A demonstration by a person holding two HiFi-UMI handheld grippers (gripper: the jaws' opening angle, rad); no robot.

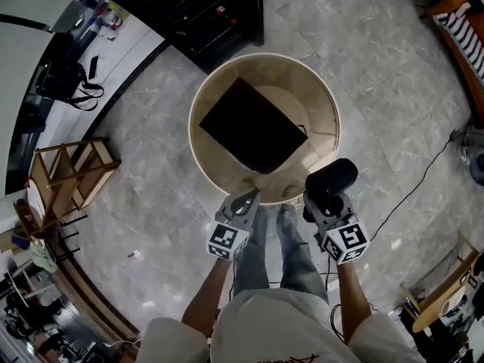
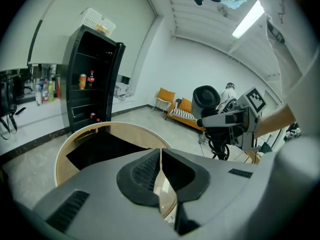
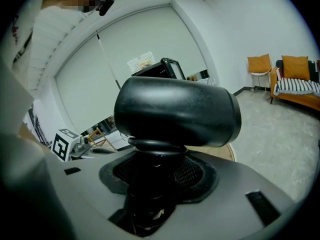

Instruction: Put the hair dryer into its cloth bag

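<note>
The right hand-held gripper [image 1: 324,200] clamps the handle of the black barrel-shaped hair dryer [image 1: 333,177] at the round wooden surface's [image 1: 327,97] near edge. The flat black cloth bag [image 1: 253,124] lies mid-surface. The left hand-held gripper [image 1: 246,200] is closed, empty.

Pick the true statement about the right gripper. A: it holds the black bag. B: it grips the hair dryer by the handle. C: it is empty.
B: the right gripper clamps the hair dryer by its handle, while the cloth bag lies on the round table.
</note>
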